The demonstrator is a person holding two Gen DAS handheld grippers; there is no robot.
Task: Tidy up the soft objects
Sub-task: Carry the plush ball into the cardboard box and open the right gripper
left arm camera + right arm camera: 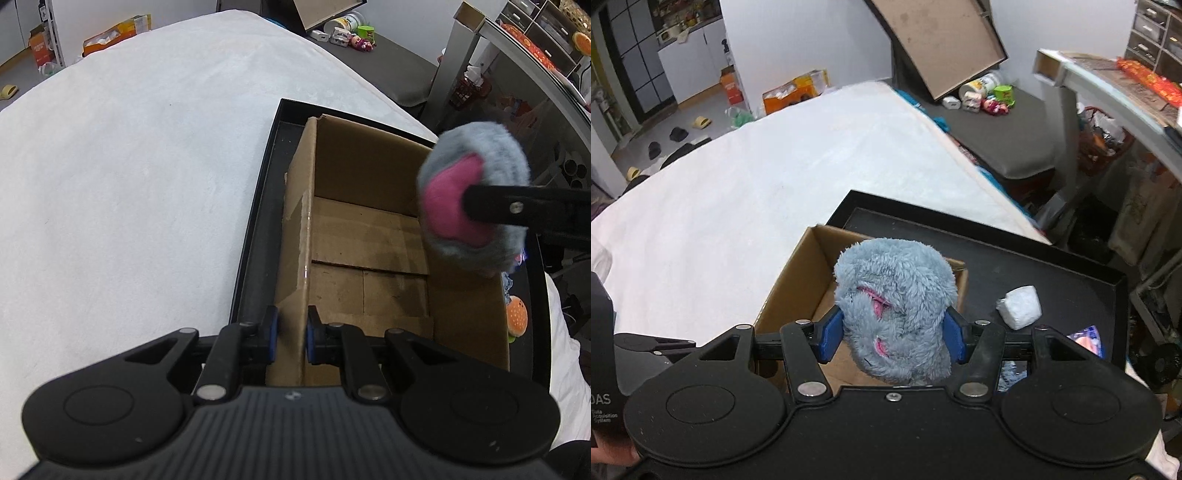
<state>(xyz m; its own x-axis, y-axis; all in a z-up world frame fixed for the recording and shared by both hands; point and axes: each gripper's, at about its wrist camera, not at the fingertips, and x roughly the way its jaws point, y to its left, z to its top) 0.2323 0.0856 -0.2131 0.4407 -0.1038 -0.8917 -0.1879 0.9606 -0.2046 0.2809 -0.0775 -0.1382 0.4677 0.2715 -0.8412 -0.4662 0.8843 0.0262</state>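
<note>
Grey-and-pink fluffy plush toy [894,314] is pinched in my right claw [894,332] over the empty brown cardboard box [369,229]; left claw [290,338] clamps its wall; burger plush [516,316] waits at the black tray's [255,221] near edge.

A: What's lying beyond the wide white fabric-covered surface [768,192]?

B: Yellow and black slippers [679,131] are sitting scattered on the grey floor, and an orange cardboard carton [792,92] is standing open near the wall.

A: And on the right?

B: A large flat brown board [942,40] is leaning tilted over a white canister [982,86], beside a green tub [1004,94].
</note>
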